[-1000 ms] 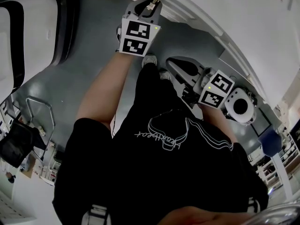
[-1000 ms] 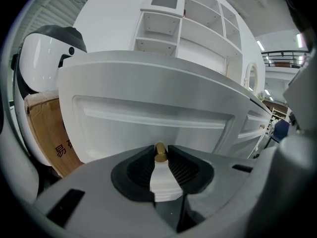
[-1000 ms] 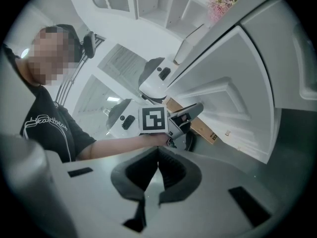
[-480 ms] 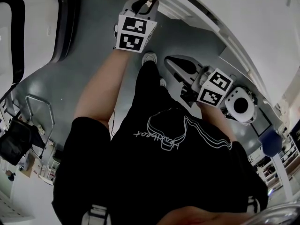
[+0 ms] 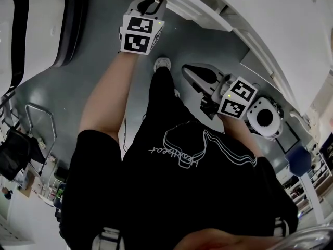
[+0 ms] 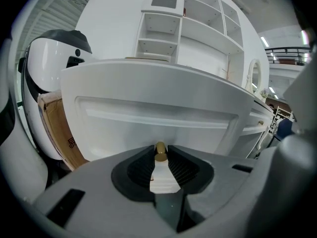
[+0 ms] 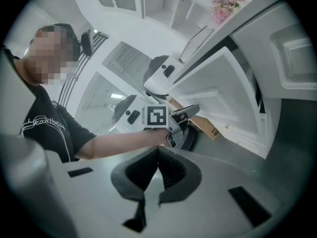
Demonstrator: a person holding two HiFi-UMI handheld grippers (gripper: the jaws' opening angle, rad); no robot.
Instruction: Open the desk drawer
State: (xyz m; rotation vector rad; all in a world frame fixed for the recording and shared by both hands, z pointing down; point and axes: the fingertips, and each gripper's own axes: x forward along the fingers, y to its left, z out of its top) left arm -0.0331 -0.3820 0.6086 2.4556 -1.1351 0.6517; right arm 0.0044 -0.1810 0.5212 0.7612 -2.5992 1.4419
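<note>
The left tongs (image 6: 160, 158) clamp the drawer (image 6: 148, 110) by its brass knob (image 6: 160, 150); the right tongs (image 7: 158, 153) are closed, empty, over open floor (image 5: 99, 56); the drawer seemingly sits farther out.

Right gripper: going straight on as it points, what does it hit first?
Probably the left gripper, which sits right above its shut jaws in the right gripper view; depth unclear.
</note>
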